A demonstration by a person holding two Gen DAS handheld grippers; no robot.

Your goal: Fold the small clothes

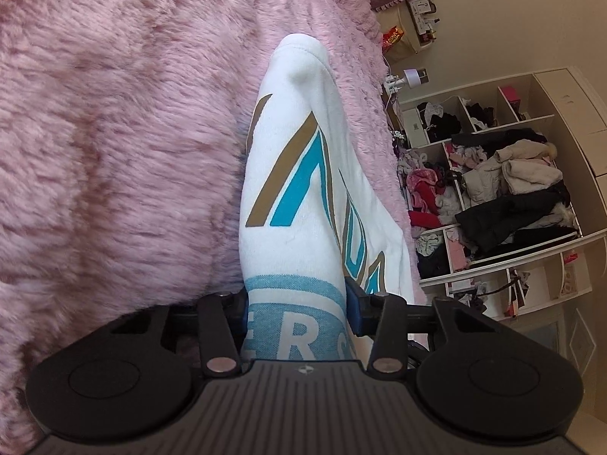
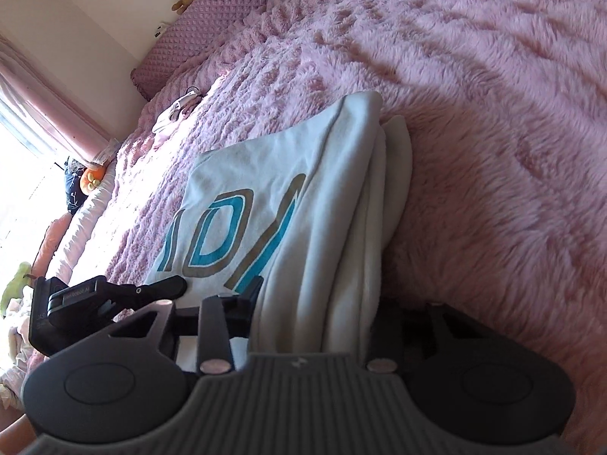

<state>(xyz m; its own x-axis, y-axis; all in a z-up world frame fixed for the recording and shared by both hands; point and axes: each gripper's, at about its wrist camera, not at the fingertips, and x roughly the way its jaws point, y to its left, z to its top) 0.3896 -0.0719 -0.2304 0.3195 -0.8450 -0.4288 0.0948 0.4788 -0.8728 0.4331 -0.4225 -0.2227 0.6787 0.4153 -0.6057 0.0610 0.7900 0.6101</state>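
Note:
A white garment (image 1: 299, 174) with teal and brown lettering lies folded on the fluffy pink blanket (image 1: 114, 132). My left gripper (image 1: 296, 311) is shut on its near edge, the cloth pinched between the two jaws. In the right wrist view the same garment (image 2: 265, 197) shows as a stack of several layers. My right gripper (image 2: 315, 314) is shut on that thick folded edge. The left gripper (image 2: 114, 295) shows at the left of the right wrist view, on the garment's other near corner.
The pink blanket (image 2: 474, 113) covers the whole bed. A quilted pink headboard cushion (image 2: 212, 26) and a small pale garment (image 2: 174, 113) lie at the far end. Open white shelves (image 1: 493, 189) stuffed with clothes stand beside the bed.

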